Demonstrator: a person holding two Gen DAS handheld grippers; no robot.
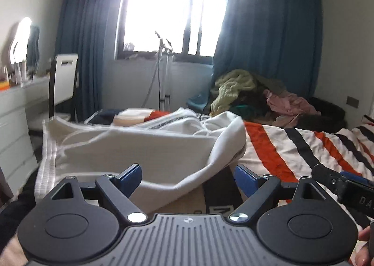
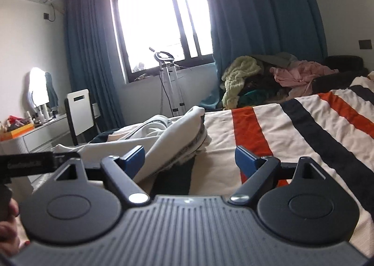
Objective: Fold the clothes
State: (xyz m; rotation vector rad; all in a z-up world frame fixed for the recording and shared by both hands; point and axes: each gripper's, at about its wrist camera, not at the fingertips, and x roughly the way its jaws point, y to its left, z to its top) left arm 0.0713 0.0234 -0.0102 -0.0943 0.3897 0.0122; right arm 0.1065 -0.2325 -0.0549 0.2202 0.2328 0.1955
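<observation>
A white garment (image 1: 140, 147) lies rumpled on the striped bed, with a ribbed hem at its left edge. In the left wrist view my left gripper (image 1: 188, 176) is open, its blue pads wide apart, and the garment's near edge lies between and just beyond them. In the right wrist view my right gripper (image 2: 189, 157) is open over the bedspread, and the same garment (image 2: 168, 135) lies by its left finger. Neither gripper holds cloth. Part of the right gripper shows at the right edge of the left wrist view (image 1: 350, 186).
The bed carries an orange, black and cream striped cover (image 2: 292, 130). A pile of clothes (image 1: 257, 93) sits at the far end below the blue curtains. A white chair (image 1: 63, 83) and a white dresser (image 1: 14, 111) stand to the left. A garment steamer stand (image 2: 171, 83) is by the window.
</observation>
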